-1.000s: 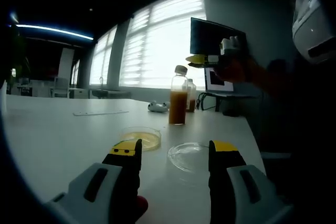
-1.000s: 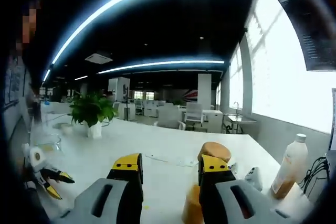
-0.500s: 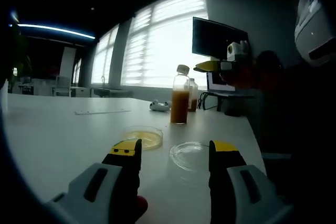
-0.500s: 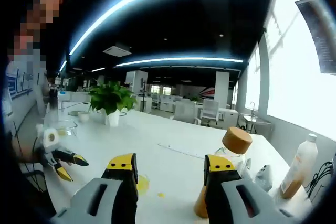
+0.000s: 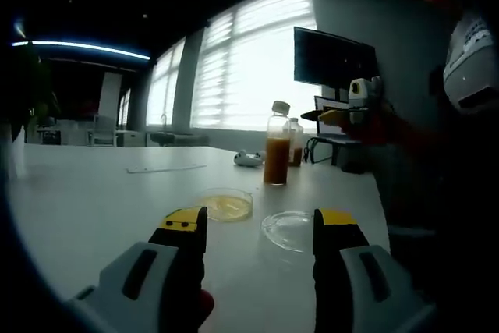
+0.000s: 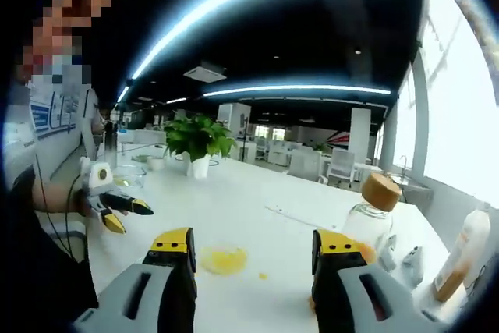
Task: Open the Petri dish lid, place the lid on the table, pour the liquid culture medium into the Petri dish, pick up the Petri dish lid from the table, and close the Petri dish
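The Petri dish [image 5: 226, 206] holds yellow medium and sits uncovered on the white table [image 5: 86, 208]. Its clear lid [image 5: 288, 229] lies flat just to its right. Behind them stands the culture bottle [image 5: 276, 154], capped and upright, with orange liquid in it. My left gripper [image 5: 260, 224] hangs low over the near table, open, with nothing between its fingers. The right gripper [image 5: 347, 115] is in the air to the right of the bottle. In the right gripper view, my right gripper [image 6: 255, 243] is open above the dish [image 6: 224, 259], with the bottle [image 6: 373, 216] to its right and the left gripper [image 6: 117, 204] at the left.
A second bottle [image 5: 295, 150] and a small white device [image 5: 249, 159] stand behind the culture bottle. A monitor [image 5: 335, 56] is at the back right. A potted plant [image 6: 199, 142] and a white plastic bottle [image 6: 460, 259] are further off. A person [image 6: 47, 193] stands at the left.
The right gripper has drawn back from the bottle, toward the person; in its view the bottle slid right of the jaws and the dish came into sight. The left gripper barely moved.
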